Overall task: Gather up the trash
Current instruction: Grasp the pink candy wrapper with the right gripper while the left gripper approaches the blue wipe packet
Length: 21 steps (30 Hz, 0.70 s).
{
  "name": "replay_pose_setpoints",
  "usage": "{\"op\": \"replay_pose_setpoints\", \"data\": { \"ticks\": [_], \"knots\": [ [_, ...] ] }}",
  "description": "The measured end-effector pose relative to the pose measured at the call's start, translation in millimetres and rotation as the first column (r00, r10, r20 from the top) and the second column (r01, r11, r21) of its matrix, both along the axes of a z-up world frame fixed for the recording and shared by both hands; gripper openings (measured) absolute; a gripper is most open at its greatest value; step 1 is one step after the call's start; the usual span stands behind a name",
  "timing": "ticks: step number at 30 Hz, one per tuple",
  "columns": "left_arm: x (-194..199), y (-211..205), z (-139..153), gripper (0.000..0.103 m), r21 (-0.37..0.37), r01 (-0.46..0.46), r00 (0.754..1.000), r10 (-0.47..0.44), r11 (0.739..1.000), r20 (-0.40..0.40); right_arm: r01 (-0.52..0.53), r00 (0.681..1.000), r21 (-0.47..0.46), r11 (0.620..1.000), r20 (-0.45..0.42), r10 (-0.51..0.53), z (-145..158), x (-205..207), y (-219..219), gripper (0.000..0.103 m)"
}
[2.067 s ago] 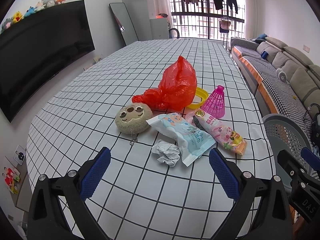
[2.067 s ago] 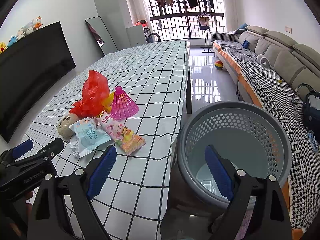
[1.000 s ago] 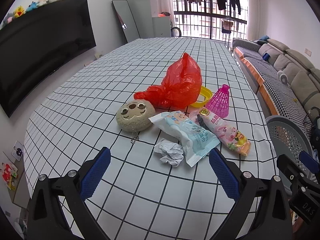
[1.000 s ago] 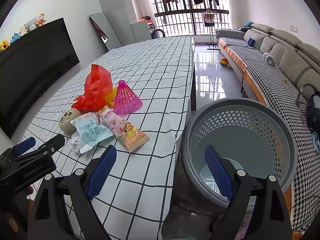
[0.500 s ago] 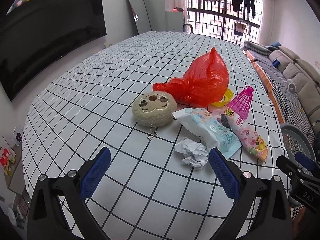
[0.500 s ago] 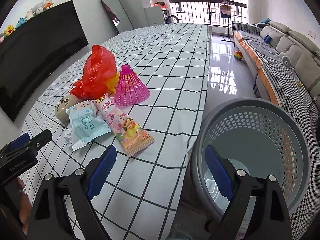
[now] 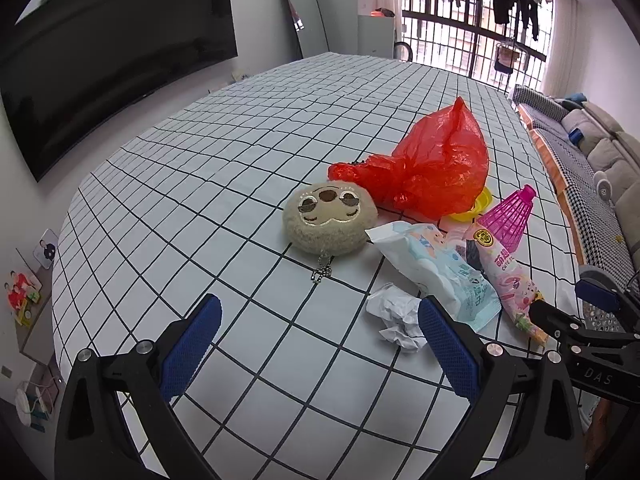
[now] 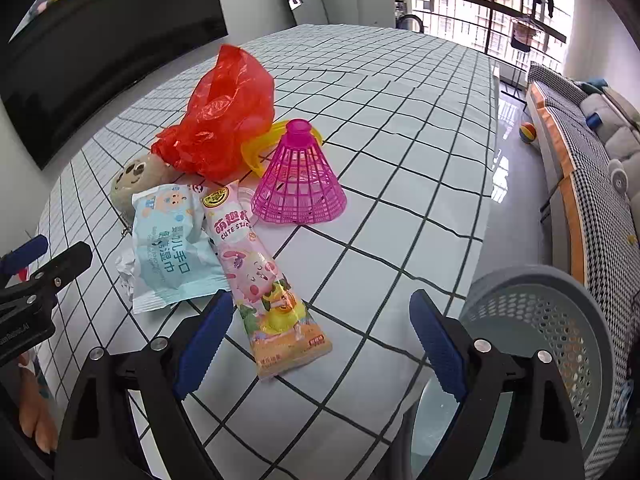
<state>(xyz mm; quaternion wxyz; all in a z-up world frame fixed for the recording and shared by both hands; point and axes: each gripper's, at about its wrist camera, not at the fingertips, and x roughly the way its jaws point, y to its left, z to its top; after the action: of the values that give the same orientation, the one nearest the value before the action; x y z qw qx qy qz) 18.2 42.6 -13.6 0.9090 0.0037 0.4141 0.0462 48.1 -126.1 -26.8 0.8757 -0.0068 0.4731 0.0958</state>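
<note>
On the checked tablecloth lie a red plastic bag (image 7: 432, 168), a crumpled white paper ball (image 7: 394, 314), a light blue wet-wipe packet (image 7: 436, 268) and a pink snack wrapper (image 8: 260, 276). My left gripper (image 7: 316, 344) is open and empty, low over the table, its right finger beside the paper ball. My right gripper (image 8: 320, 340) is open and empty, its left finger close to the near end of the pink wrapper. The grey perforated trash basket (image 8: 560, 316) stands off the table's edge at the right.
A plush sloth head with a bead chain (image 7: 330, 218), a pink plastic shuttlecock (image 8: 298, 178) and a yellow ring (image 8: 260, 146) sit among the trash. A sofa (image 8: 600, 152) stands far right, a black TV (image 7: 100, 64) on the left wall.
Both grippers moved forward and lower toward the pile, which now looks larger. The left one shifted left, so the paper ball sits by its right finger. Both stayed open.
</note>
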Motion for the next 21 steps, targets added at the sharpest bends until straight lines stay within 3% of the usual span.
{"op": "replay_pose_setpoints", "data": {
  "ticks": [14,16,21],
  "knots": [
    [5.9,-10.8,-10.1,0.097,0.001,-0.01,0.998,0.01,1.0,-0.054,-0.142,0.99,-0.101,0.985,-0.027,0.14,-12.4,31.3,29.0,0.083],
    [6.0,-10.3,-10.0,0.097,-0.006,-0.012,0.998,0.012,1.0,-0.056,-0.166,0.986,-0.112,0.98,-0.03,0.163,-13.6,31.1,33.9,0.069],
    [6.0,-10.2,-9.7,0.097,-0.015,-0.014,0.998,0.013,1.0,-0.057,-0.197,0.98,-0.126,0.972,-0.023,0.196,-11.6,25.0,42.2,0.052]
  ]
}}
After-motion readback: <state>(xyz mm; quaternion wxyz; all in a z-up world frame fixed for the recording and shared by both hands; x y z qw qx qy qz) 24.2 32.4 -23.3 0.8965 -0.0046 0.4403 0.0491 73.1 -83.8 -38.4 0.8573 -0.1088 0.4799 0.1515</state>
